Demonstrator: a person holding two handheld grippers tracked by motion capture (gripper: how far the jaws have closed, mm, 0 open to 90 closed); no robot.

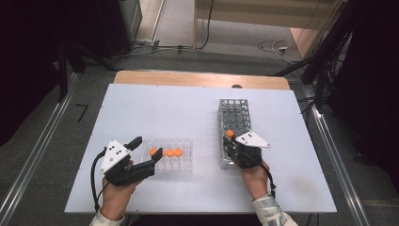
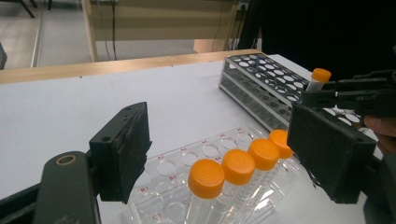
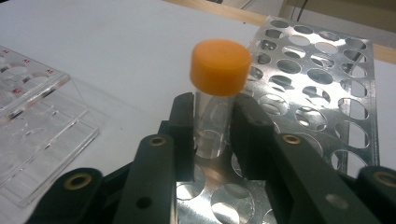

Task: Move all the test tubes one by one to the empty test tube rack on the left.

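Right tool [image 1: 230, 142] – around tube [image 1: 229, 135] – metal rack [image 1: 234, 113].

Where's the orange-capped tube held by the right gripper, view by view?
High view: the held tube is right of centre, above the metal rack's near end, in the right gripper.
Left gripper view: the same tube is at the upper right.
Right gripper view: it is at the centre, clamped between the black fingers.
Shared landmark: the metal rack.

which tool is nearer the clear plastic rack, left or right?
Left. The left tool is at the clear plastic rack, jaws open around the near orange-capped tubes. The right tool is off to its side at the metal rack, shut on a tube.
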